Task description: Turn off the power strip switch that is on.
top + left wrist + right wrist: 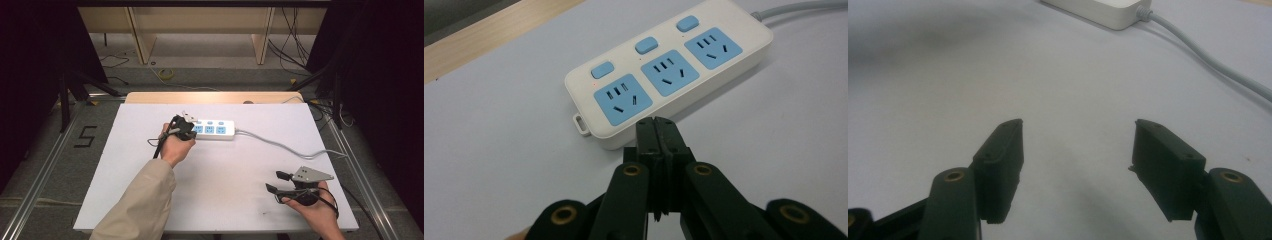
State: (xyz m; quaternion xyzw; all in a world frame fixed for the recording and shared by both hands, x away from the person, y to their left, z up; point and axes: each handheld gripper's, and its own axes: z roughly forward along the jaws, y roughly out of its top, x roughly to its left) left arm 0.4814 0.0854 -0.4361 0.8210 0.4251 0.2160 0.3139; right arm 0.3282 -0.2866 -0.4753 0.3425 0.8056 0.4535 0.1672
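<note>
The left gripper view shows the left gripper (659, 125) clenched on nothing, its tips just beside the near left end of the power strip (669, 75), which lies at the far middle of the white table (215, 175). It counts three blue sockets and three blue switches. The high view adds the right gripper (275, 182), released, near right, well apart from the strip's one grey cord (285, 146).

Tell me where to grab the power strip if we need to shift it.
Grip the power strip across its short width, near the end with the small hanging tab, coming straight down. It lies flat, its long sides are straight and bare, and the cord leaves the far end. That is a judgement from its pose.
</note>
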